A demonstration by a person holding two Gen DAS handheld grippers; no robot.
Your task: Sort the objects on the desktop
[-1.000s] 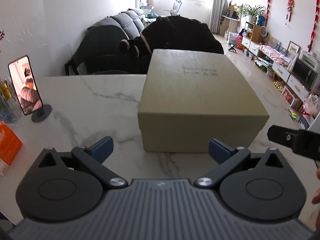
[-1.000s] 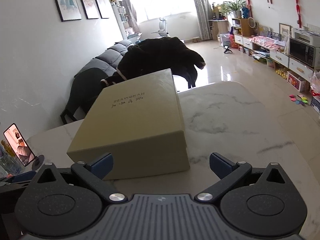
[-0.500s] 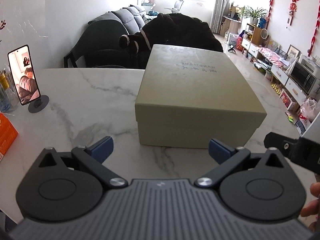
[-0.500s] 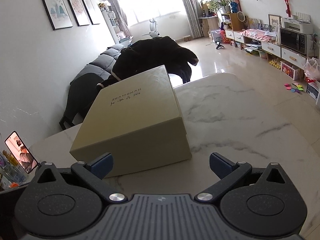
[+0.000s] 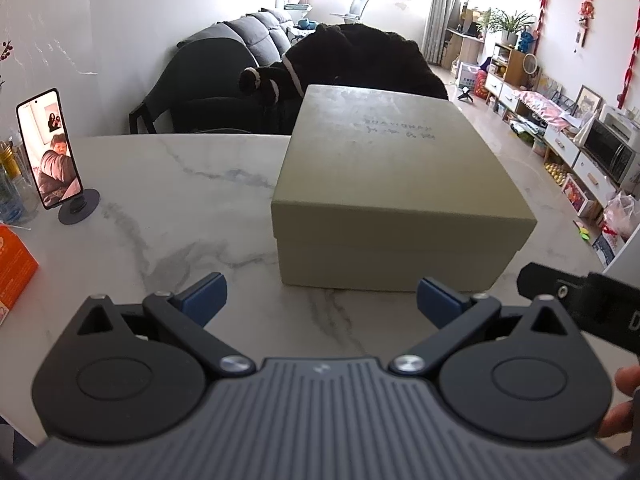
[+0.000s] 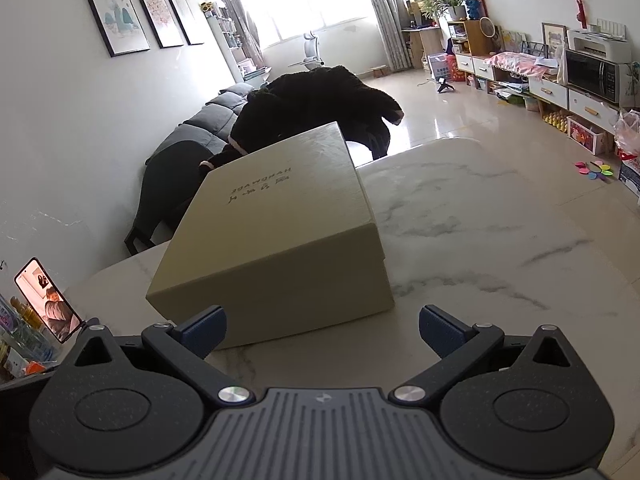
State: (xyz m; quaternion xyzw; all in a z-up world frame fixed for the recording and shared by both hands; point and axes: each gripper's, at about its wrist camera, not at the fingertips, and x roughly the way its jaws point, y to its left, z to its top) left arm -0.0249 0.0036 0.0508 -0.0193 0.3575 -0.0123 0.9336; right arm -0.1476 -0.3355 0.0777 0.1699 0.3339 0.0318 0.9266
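A closed rectangular cardboard box (image 5: 396, 184) in matte olive-beige, with faint lettering on its lid, sits flat on the glossy white marble table (image 5: 168, 200) with grey veining. The left gripper (image 5: 320, 300) and right gripper (image 6: 322, 330) hover just short of its near side, blue ribbed pads spread wide, holding nothing. A phone on a round stand (image 5: 50, 152) stands upright at the table's left, beside an orange carton (image 5: 12, 268).
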